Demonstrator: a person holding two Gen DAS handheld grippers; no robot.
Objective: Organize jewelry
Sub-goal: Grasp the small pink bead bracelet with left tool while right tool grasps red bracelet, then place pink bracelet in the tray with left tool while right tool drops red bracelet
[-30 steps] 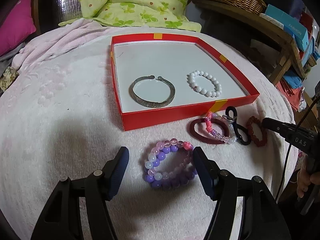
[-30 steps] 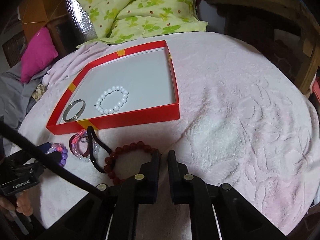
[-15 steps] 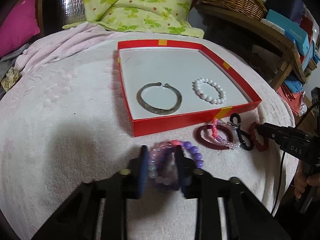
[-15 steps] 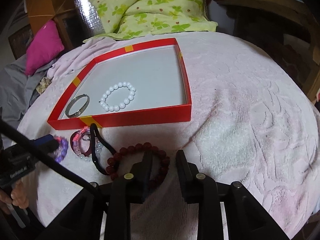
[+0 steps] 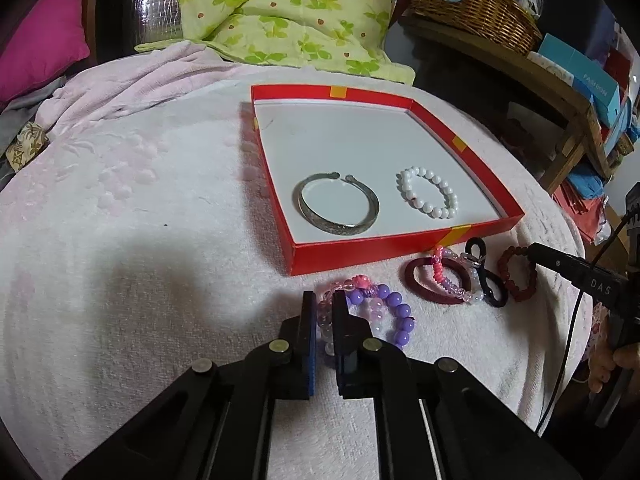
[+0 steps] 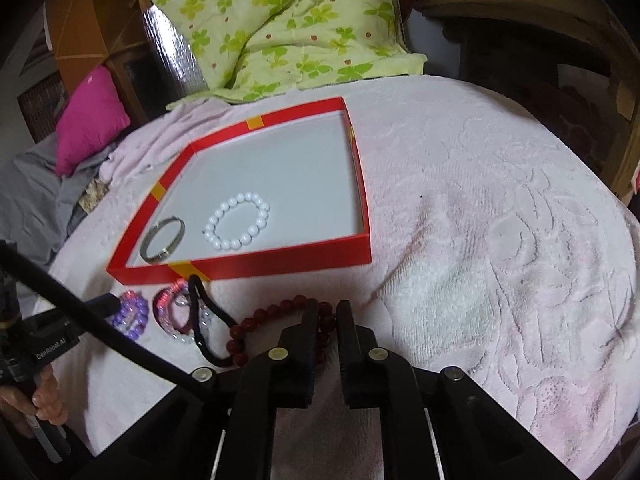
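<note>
Both grippers pointed steeply downward at a bed covered with a pale pink blanket [image 5: 120, 240], each seen from its own wrist camera.

In the left wrist view, the left gripper [image 5: 323, 300] rose from the bottom centre of the frame, its black arms converging upward. Its jaws were clenched on the near side of a purple and pink beaded bracelet [image 5: 384, 312], which lay on the blanket at lower centre, just below the near wall of a red box lid [image 5: 360, 254]. Inside the lid, at mid frame, lay a silver bangle [image 5: 338, 210] and, to its right, a white beaded bracelet [image 5: 428, 192], apart from each other. To the right of the purple beads sat a small cluster: a dark red ring [image 5: 416, 284], a pink and clear beaded strand [image 5: 444, 276] and a black loop [image 5: 486, 276], overlapping.

In the right wrist view, the right gripper [image 6: 328, 312] also rose from bottom centre. Its jaws were pinched on the right end of a dark red beaded bracelet [image 6: 260, 320], which lay on the blanket at lower centre, below the lid. A hand [image 6: 44, 396] at the lower left edge gripped the other tool's handle.

At the top of both views lay a green floral quilt [image 5: 280, 12], with a magenta pillow [image 6: 90, 120] at the left.
</note>
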